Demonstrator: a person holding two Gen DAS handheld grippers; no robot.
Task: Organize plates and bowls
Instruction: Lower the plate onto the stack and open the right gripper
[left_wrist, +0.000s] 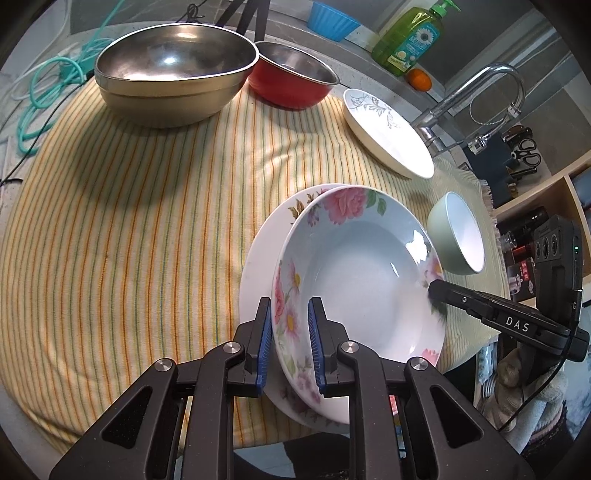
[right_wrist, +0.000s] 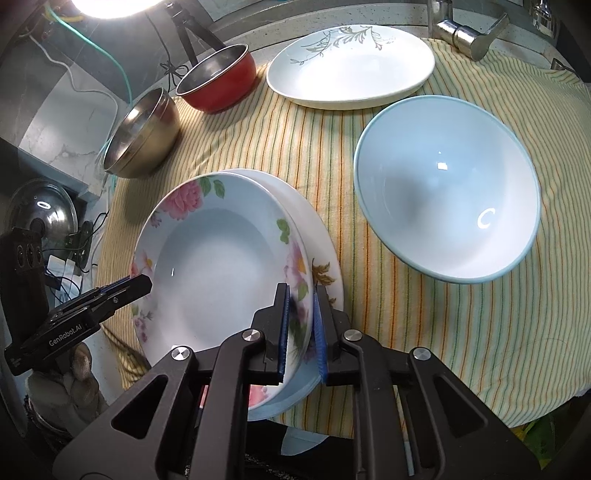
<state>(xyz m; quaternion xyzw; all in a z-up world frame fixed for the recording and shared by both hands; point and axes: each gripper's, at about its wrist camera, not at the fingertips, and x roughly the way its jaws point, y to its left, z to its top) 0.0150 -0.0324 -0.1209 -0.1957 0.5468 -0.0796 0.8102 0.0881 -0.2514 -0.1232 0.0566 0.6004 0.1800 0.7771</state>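
Observation:
A deep plate with pink flowers (left_wrist: 362, 273) lies tilted on a flat white plate (left_wrist: 258, 251) at the near edge of the striped cloth. My left gripper (left_wrist: 290, 314) straddles its near rim, the blue pads slightly apart from it. My right gripper (right_wrist: 301, 295) is shut on the opposite rim of the flowered plate (right_wrist: 218, 266); it shows in the left wrist view (left_wrist: 439, 290). The left gripper shows in the right wrist view (right_wrist: 142, 282). A pale green bowl (left_wrist: 458, 236) (right_wrist: 447, 184), a leaf-patterned white plate (left_wrist: 388, 129) (right_wrist: 351, 62), a steel bowl (left_wrist: 173, 70) (right_wrist: 142, 133) and a red bowl (left_wrist: 295, 77) (right_wrist: 218, 81) stand around.
The striped cloth (left_wrist: 129, 221) covers the counter. A faucet (left_wrist: 476, 96), green soap bottle (left_wrist: 410, 37), orange (left_wrist: 419, 79) and blue cup (left_wrist: 332, 20) are at the back. Teal hose (left_wrist: 48, 96) lies at the left. A pot lid (right_wrist: 40, 210) is lower left.

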